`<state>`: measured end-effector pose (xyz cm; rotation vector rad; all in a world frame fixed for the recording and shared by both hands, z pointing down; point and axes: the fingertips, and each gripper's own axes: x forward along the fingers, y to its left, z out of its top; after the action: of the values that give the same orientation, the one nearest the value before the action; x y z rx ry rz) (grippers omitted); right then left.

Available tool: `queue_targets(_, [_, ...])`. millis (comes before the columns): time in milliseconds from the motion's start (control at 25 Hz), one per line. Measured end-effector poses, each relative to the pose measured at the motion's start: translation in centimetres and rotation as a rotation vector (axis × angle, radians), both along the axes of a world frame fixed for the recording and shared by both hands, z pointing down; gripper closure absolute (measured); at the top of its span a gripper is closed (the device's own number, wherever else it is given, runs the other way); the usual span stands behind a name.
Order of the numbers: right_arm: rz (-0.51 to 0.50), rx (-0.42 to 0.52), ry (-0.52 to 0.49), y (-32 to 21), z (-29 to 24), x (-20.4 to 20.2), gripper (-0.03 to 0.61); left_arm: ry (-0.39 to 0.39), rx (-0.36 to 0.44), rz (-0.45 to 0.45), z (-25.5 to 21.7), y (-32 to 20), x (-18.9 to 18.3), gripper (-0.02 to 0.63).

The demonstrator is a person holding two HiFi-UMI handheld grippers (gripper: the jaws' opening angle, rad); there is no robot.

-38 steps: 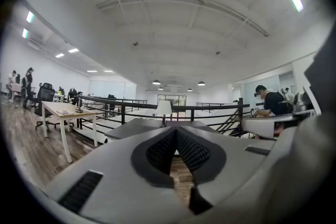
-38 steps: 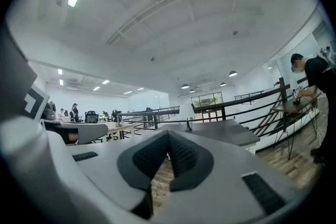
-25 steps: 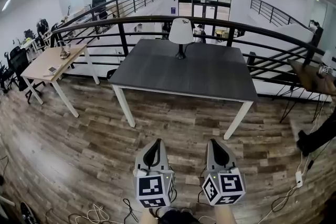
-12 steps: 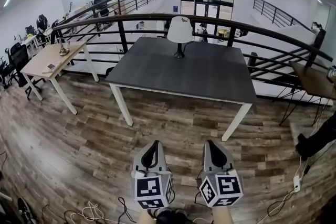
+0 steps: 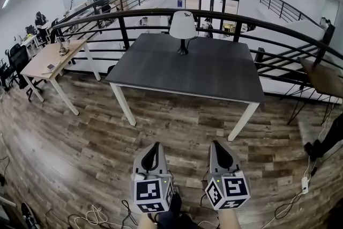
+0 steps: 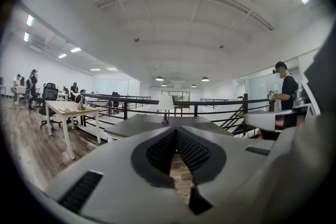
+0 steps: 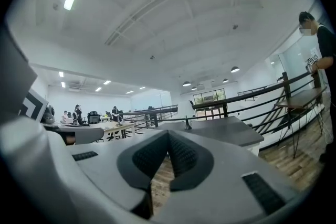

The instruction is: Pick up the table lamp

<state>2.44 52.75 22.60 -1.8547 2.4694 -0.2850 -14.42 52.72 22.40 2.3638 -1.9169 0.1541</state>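
Wood floor [image 5: 80, 142] room, dark table [image 5: 214, 72] by a black railing [image 5: 124, 35]. Table lamp [image 5: 183, 29] stood upright at the table's far edge, well apart from both grippers. Left gripper [image 5: 155, 146] and right gripper [image 5: 218, 145] hung over the floor, jaws clenched on nothing.

The head view looks steeply down, the left gripper [image 5: 155, 145] and right gripper [image 5: 217, 143] close at its bottom edge, the table [image 5: 214, 72] farther ahead. The 2 gripper views look level along their jaws from low down at that table, which all 3 views share.
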Motion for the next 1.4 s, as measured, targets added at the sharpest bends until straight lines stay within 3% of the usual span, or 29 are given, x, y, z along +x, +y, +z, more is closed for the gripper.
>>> queue_targets(280, [0.028, -0.016, -0.008, -4.9, 0.9, 0.0, 0.588, 0.013, 0.006, -0.009, 0.3, -5.2, -1.3, 0.588])
queue_targets(1000, [0.056, -0.027, 0.014, -23.6, 0.4, -5.9, 0.588, 0.016, 0.010, 0.056, -0.2, -24.3, -5.7, 0.588])
queue_targets(1400, [0.069, -0.047, 0.018, -29.2, 1.4, -8.1, 0.588, 0.030, -0.010, 0.081, 1.0, -30.3, -7.5, 0.588])
